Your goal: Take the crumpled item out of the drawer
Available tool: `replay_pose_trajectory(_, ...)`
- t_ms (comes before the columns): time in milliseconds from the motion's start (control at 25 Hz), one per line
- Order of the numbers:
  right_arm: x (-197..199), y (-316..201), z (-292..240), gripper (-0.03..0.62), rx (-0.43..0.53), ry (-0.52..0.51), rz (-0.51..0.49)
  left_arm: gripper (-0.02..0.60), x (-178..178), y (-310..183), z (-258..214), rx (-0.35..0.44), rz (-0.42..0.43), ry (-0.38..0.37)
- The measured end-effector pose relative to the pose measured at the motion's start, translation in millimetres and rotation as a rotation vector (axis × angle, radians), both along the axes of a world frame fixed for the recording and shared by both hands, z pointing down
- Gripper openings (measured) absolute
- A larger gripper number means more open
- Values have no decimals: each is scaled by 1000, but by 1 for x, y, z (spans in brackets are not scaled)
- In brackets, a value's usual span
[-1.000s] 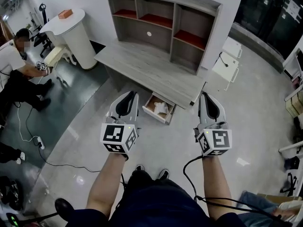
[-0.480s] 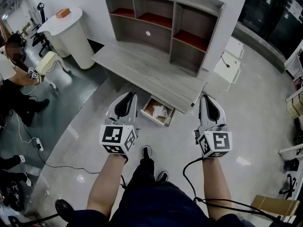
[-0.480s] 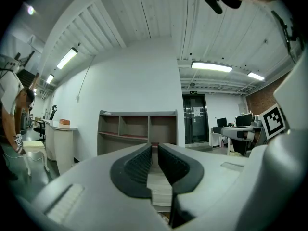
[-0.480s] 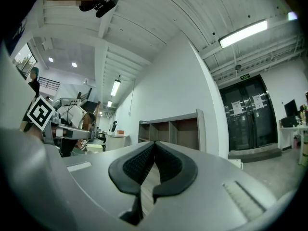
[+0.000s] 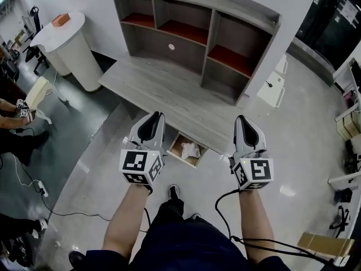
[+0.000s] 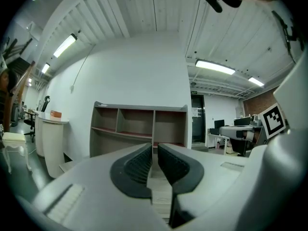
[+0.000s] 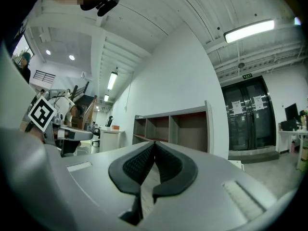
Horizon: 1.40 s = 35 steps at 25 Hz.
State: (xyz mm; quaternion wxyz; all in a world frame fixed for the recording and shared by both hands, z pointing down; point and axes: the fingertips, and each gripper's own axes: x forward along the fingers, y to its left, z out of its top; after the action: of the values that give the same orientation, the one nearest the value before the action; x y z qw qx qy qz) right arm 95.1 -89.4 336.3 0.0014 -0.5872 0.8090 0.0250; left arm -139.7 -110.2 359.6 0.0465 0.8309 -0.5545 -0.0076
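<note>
An open drawer sticks out from under the grey wooden desk, low between my two grippers in the head view. Inside it lies a crumpled white item. The left gripper hovers just left of the drawer, high above the floor, its jaws shut with only a thin slit and nothing between them. Over the desk's front edge, right of the drawer, the right gripper is shut and empty too. Both gripper views look level at the shelf unit; left gripper, right gripper. Neither shows the drawer.
A grey shelf unit with red shelves stands on the desk's back. A round white cabinet with an orange block is at the far left. A seated person and floor cables lie left; a white stand sits right.
I have stepped closer to the desk; the drawer and desk now sit nearer, under the grippers. Both grippers stay shut and keep their pose. The seated person has slid toward the left edge.
</note>
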Motion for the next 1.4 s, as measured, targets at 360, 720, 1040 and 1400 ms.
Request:
replay_pose_trajectory(360,-21,-54,0,6,-7,18,42,38,-18,-62,12,-21,48,0)
replay_pose_trajectory(720,-19,-78,21,6,-67,38,34,38,-8,-95,45,-82,81,-38)
replay_pose_trajectory(1040,5,-92,61,6,-152,20,12,38,34,-99,139,-216,167,-195)
replay_pose_trajectory(1400,21,-84,114,6,-265,-6,18,40,74,-63,272,-396,393,-510)
